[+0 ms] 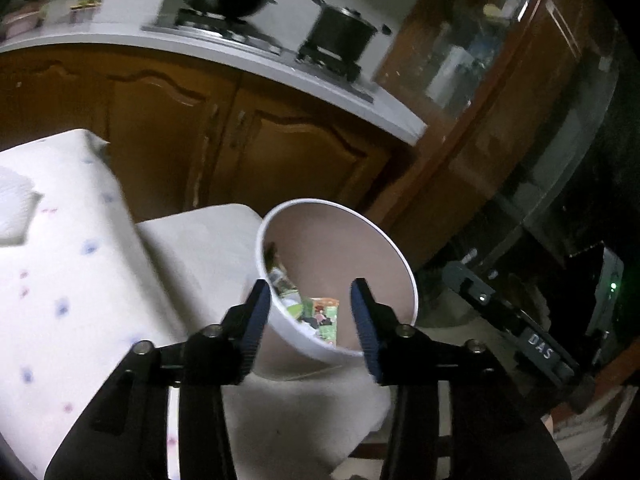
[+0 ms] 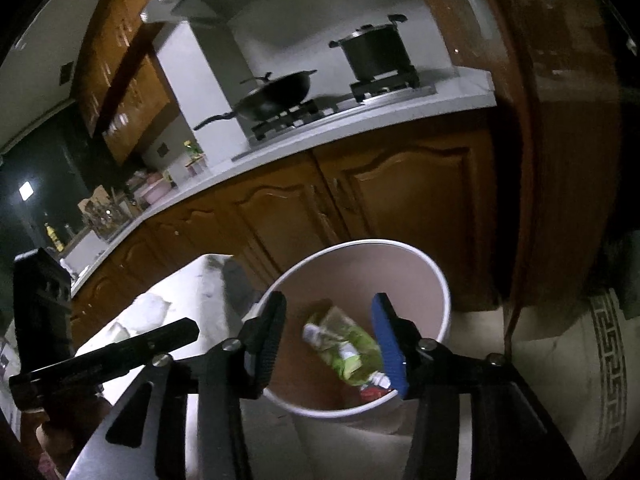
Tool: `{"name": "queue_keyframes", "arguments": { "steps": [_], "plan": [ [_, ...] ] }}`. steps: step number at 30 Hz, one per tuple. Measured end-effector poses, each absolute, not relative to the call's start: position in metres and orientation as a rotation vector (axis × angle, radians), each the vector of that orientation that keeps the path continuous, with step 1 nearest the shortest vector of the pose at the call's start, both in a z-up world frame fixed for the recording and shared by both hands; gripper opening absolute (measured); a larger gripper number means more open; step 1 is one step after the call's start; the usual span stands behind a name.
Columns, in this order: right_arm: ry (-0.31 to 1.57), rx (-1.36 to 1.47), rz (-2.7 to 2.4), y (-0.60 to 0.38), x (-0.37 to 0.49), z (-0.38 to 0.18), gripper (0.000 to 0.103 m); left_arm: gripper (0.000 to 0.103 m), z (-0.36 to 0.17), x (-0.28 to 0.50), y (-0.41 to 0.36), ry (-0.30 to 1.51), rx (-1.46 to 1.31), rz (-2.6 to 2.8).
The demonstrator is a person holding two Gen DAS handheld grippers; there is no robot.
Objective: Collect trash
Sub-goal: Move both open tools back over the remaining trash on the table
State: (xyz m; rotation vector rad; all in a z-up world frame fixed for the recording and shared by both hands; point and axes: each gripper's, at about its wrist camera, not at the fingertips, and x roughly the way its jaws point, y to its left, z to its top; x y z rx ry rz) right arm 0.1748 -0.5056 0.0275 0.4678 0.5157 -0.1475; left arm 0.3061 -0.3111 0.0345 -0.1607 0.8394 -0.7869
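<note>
White bin (image 1: 404, 276) holding crumpled wrappers (image 1: 320, 314), both grippers' fingers (image 2: 386, 336) released, empty, above it

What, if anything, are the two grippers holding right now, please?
Nothing: the left gripper and right gripper both stand open over the bin.

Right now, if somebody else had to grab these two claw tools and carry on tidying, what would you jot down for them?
Left gripper: open, nothing between its fingers, poised over the white bin.
Right gripper: open too, empty, above the same bin; a green wrapper lies below its fingers.
Things: the bin stands on the floor by the white table, in front of the wooden cabinets. It already holds several wrappers.
Done: some trash is in the bin.
Left: I cannot see any loose trash in these views; look over the table and the floor before stopping.
</note>
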Motion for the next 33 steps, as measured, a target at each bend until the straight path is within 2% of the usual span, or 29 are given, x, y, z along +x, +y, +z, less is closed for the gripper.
{"name": "queue_keyframes", "arguments": {
  "steps": [3,5,8,19,33],
  "plan": [
    [0.495,0.475,-0.116,-0.492,0.169,0.035,0.061,0.051,0.039,0.297,-0.281,0.82,-0.193,-0.743],
    [0.48,0.48,-0.105,-0.483,0.166,0.039,0.073,0.053,0.041,0.291,-0.263,0.812,-0.216,-0.733],
    [0.453,0.481,-0.07,-0.463,0.16,0.045,0.079,0.055,0.043,0.282,-0.232,0.798,-0.236,-0.69],
    [0.486,0.464,0.101,-0.386,0.172,0.046,0.083,0.061,0.036,0.25,-0.118,0.766,-0.299,-0.506],
    [0.599,0.413,0.278,-0.294,0.188,0.022,0.085,0.061,0.024,0.217,-0.016,0.746,-0.32,-0.336]
  ]
}}
